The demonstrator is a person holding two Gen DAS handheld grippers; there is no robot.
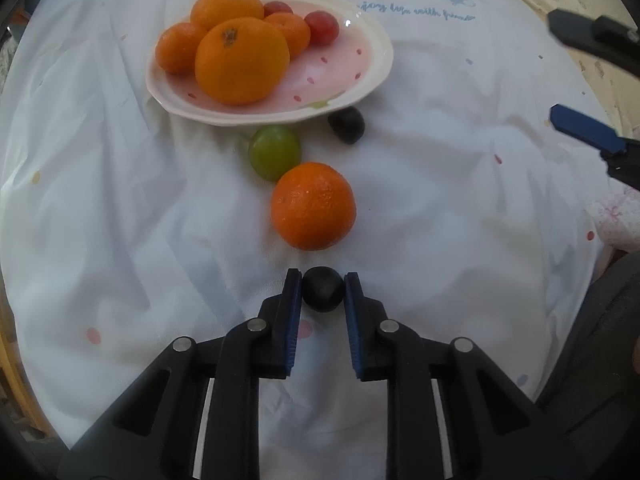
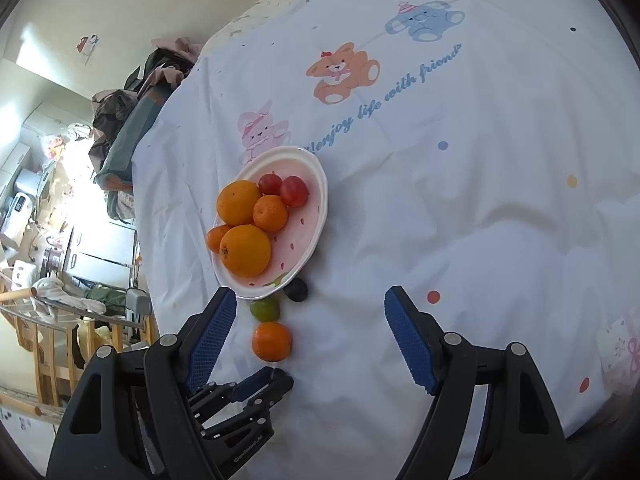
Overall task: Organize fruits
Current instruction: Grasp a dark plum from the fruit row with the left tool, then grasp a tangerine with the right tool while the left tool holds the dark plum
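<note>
My left gripper [image 1: 322,280] is shut on a small dark plum [image 1: 323,289], low over the white cloth. Just beyond it lie an orange [image 1: 313,205], a green plum [image 1: 274,152] and another dark plum [image 1: 347,124]. Behind them a pink plate [image 1: 360,64] holds several oranges [image 1: 241,60] and two red plums [image 1: 321,28]. My right gripper [image 2: 310,304] is open and empty, hovering above the cloth to the right of the fruit; its fingers [image 1: 584,128] show at the right edge of the left wrist view. The right wrist view shows the plate [image 2: 316,208], the orange [image 2: 271,341] and the left gripper [image 2: 276,376] below it.
The white cloth [image 2: 460,220] with cartoon bears covers the surface and is wrinkled. Its left edge drops off toward cluttered furniture and a wooden rack [image 2: 52,344]. A pink patterned item [image 2: 624,352] lies at the right edge.
</note>
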